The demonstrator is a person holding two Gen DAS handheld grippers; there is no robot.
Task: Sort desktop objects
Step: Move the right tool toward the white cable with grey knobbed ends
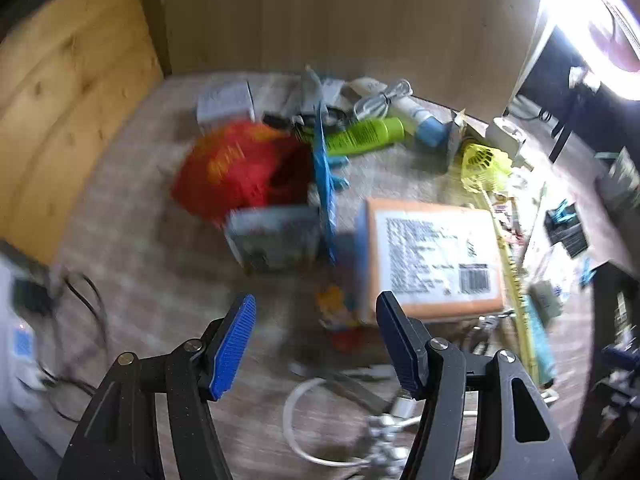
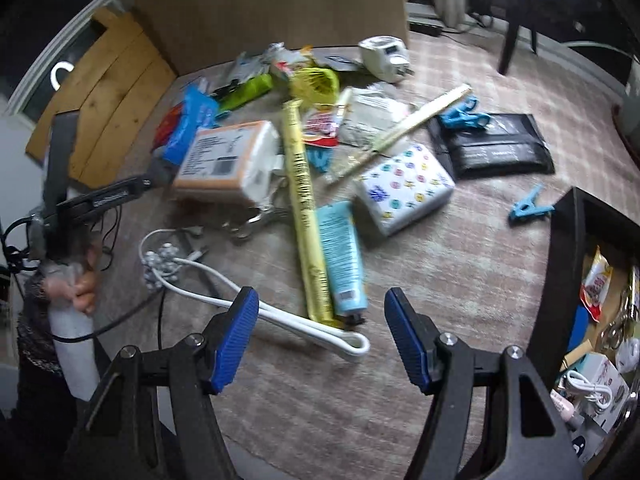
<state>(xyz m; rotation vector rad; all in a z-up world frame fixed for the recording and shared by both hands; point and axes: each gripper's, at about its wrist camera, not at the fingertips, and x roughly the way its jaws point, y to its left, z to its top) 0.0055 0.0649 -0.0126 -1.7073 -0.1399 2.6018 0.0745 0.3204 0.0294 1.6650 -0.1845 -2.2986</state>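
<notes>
My left gripper (image 1: 316, 346) is open and empty above the table, short of an orange tissue pack (image 1: 434, 258) and a small orange toy (image 1: 336, 316). A red bag (image 1: 240, 172), a grey box (image 1: 276, 240) and a green tube (image 1: 364, 134) lie farther off. My right gripper (image 2: 320, 340) is open and empty, just short of a white cable (image 2: 288, 320), a light blue tube (image 2: 342, 256) and a long yellow package (image 2: 306, 216). The tissue pack (image 2: 228, 160) and a patterned white box (image 2: 404, 188) lie beyond.
A black bin (image 2: 560, 272) with sorted items stands at the right. A black pouch (image 2: 496, 148), blue clips (image 2: 530, 208), a white device (image 2: 386, 56) and a yellow mesh item (image 2: 316, 84) lie about. A cardboard wall (image 2: 272, 4) stands behind. The other hand-held gripper (image 2: 100, 200) shows at left.
</notes>
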